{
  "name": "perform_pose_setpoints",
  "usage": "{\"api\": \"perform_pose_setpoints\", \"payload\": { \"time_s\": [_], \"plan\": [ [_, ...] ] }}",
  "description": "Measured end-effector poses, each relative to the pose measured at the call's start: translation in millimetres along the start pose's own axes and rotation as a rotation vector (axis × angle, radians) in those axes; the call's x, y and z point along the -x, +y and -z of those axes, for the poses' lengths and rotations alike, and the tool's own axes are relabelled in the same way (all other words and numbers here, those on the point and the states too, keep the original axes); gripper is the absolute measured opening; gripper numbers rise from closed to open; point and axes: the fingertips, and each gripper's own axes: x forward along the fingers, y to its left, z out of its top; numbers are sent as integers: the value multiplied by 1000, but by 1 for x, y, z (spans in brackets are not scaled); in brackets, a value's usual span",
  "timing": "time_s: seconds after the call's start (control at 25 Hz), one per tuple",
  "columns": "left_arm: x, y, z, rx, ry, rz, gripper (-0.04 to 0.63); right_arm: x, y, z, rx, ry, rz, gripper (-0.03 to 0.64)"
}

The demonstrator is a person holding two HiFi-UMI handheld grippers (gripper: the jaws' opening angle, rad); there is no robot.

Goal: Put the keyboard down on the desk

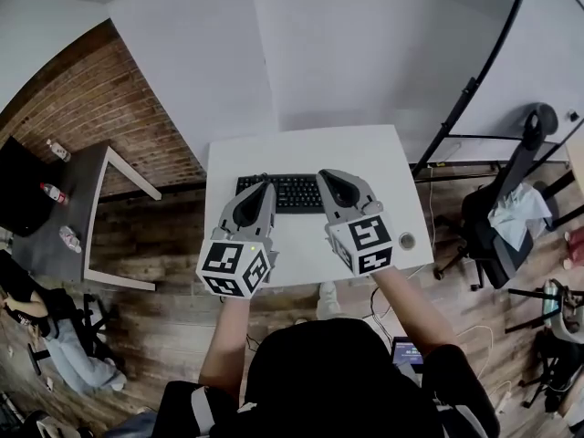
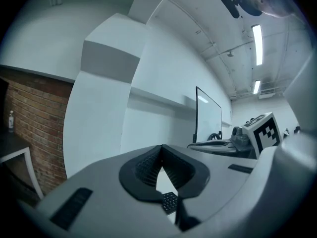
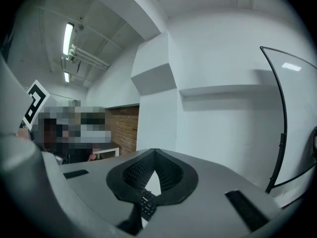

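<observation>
We find the left gripper (image 1: 263,186) and right gripper (image 1: 326,179) each clamped on one end of the keyboard (image 1: 294,192), over the far half of the desk (image 1: 301,149). We judge that an uneven release could drop one end and skew it.

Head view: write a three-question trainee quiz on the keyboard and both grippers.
1. True or false: the keyboard is black and lies over the white desk.
2. Pick one. The jaws of the left gripper and the right gripper are: A, both wide apart; B, both together at the tips; C, one pair apart, one together.
3. Short answer: in each gripper view, what shows through the gap low between the jaws?

Key: 1 true. 2 B. 3 part of the keyboard.
</observation>
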Motion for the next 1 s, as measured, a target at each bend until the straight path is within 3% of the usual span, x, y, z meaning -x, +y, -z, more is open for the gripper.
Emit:
{"api": "perform_pose_setpoints", "payload": {
  "time_s": [1.0],
  "plan": [
    [16, 4, -20, -8, -40, -6, 14, 9, 15, -27, -1, -49, 8, 40]
  ]
}}
